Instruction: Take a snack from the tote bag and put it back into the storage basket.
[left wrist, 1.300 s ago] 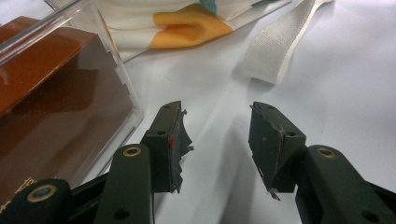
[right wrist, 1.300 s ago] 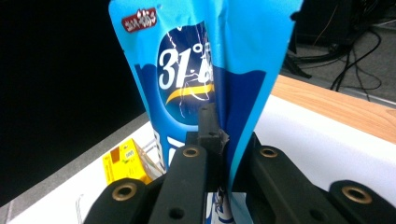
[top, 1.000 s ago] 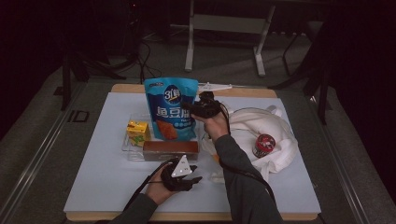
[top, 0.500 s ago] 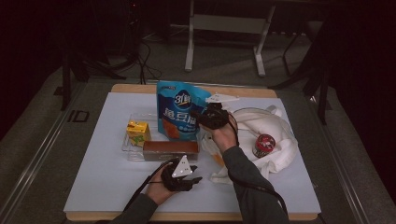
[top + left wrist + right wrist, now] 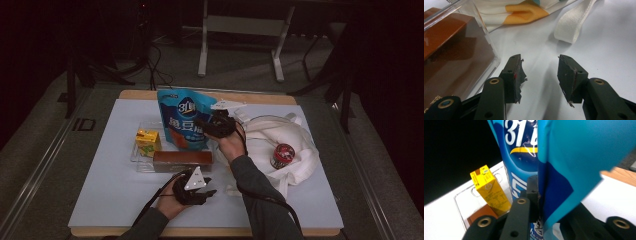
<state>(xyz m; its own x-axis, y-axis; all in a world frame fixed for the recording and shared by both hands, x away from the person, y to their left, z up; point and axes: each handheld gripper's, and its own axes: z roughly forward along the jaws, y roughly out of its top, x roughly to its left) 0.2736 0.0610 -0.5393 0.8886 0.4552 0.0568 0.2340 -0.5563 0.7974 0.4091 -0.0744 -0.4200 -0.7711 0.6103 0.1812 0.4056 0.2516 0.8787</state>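
While the blue pouch (image 5: 184, 119) stood upright at centre frame, my right gripper (image 5: 216, 125) sat at its right edge.
Its jaws had just been easing apart, the pouch's edge between them; my left gripper (image 5: 200, 187), lower centre, sat half-open on nothing.

The desk (image 5: 100, 200) lies bare along its left and near edges. The middle is crowded: clear tray (image 5: 142, 157), brown box (image 5: 182, 159), blue pouch (image 5: 182, 122), white tote bag (image 5: 287, 145).
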